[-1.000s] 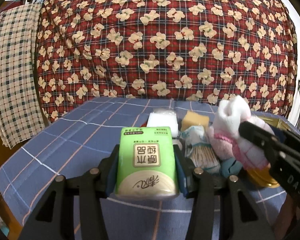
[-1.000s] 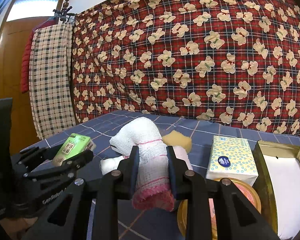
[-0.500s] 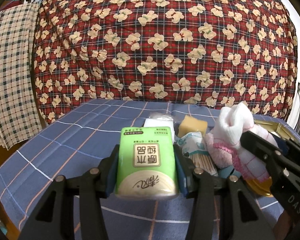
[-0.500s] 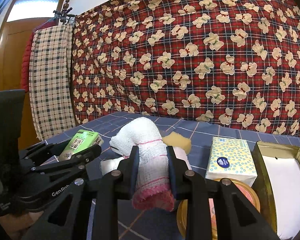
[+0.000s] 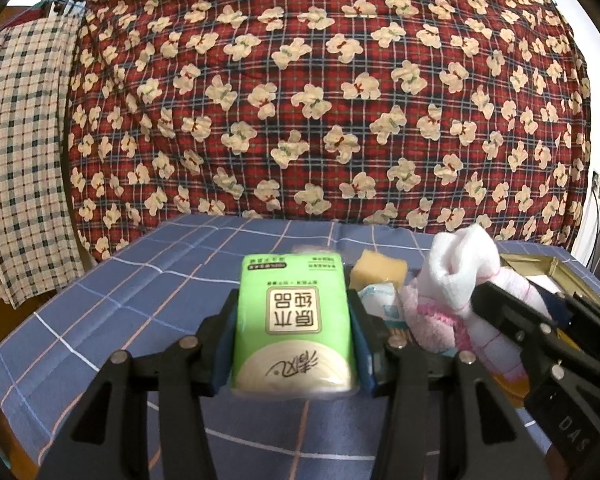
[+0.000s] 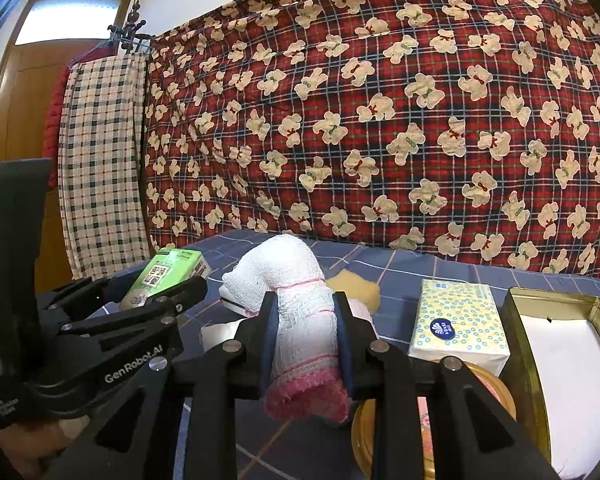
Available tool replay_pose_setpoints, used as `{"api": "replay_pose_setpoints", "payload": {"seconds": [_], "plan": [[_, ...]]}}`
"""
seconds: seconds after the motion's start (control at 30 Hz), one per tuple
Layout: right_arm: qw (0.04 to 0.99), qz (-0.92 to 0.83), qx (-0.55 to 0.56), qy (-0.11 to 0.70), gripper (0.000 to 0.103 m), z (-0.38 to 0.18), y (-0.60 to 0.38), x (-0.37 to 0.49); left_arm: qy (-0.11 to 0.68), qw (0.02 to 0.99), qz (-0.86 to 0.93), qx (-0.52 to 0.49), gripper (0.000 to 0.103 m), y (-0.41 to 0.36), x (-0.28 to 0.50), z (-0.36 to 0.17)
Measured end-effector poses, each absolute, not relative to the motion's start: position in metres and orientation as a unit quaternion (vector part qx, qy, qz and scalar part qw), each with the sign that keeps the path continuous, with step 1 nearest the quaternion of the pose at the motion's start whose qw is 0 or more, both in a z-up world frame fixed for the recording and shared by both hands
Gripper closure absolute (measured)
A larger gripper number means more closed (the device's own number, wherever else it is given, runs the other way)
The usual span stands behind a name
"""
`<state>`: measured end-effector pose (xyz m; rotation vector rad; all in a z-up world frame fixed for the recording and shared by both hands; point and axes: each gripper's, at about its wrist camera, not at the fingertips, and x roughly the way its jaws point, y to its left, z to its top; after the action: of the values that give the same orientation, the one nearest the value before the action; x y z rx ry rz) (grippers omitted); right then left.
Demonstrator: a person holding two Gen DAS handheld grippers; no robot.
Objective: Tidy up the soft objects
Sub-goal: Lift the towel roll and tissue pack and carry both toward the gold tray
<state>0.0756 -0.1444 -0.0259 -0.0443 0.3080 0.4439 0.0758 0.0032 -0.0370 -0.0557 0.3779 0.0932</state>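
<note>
My left gripper (image 5: 294, 320) is closed on a green plastic-wrapped pack of tissues (image 5: 295, 320), its blue-padded fingers (image 5: 224, 344) pressing the pack's two long sides so that it stands upright between them, lifted clear of the blue checked tablecloth (image 5: 140, 280). My right gripper (image 6: 306, 340) is clamped around a rolled white gauze cloth with a pink hem (image 6: 300, 320); the roll stands up between the pads, its white upper end curling over to my left and its pink end hanging below the fingers. The two grippers sit close side by side above the near part of the table, the left one with its green pack just left of the roll in the right wrist view. On the cloth beyond them lie a yellow sponge block (image 5: 378, 274) and a clear bag of cotton swabs (image 5: 384, 308), near the middle of the table. Toward the right edge stands a white tissue pack with yellow and blue dots (image 6: 458, 324), touching a round gold tin lid (image 6: 496, 392) in front of it, and just beside both is an open rectangular gold tin with a white lining (image 6: 516, 312).
</note>
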Motion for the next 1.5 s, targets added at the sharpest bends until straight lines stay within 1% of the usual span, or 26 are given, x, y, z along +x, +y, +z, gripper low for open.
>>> {"api": "replay_pose_setpoints", "payload": {"seconds": [0.17, 0.53, 0.9, 1.07, 1.23, 1.37, 1.5], "plan": [[0.964, 0.219, -0.022, 0.152, 0.074, -0.026, -0.144, 0.075, 0.187, 0.981, 0.047, -0.027, 0.054, 0.002, 0.077, -0.037], [0.965, 0.215, -0.021, 0.148, 0.074, -0.023, -0.147, 0.076, 0.151, 0.987, 0.048, -0.032, 0.054, 0.001, 0.066, -0.032], [0.962, 0.219, -0.027, 0.159, 0.074, -0.024, -0.144, 0.080, 0.145, 0.988, 0.046, -0.034, 0.054, 0.001, 0.066, -0.028], [0.959, 0.222, -0.032, 0.176, 0.074, -0.027, -0.139, 0.091, 0.159, 0.986, 0.039, -0.039, 0.054, -0.001, 0.076, -0.027], [0.955, 0.227, -0.008, 0.189, 0.074, -0.019, -0.145, 0.102, 0.184, 0.981, 0.024, -0.057, 0.054, -0.001, 0.092, -0.024], [0.958, 0.221, 0.001, 0.180, 0.074, -0.005, -0.157, 0.102, 0.204, 0.976, 0.001, -0.076, 0.054, -0.003, 0.100, -0.017], [0.962, 0.212, 0.015, 0.174, 0.074, 0.009, -0.175, 0.104, 0.212, 0.974, -0.019, -0.072, 0.054, -0.016, 0.108, -0.007]]}}
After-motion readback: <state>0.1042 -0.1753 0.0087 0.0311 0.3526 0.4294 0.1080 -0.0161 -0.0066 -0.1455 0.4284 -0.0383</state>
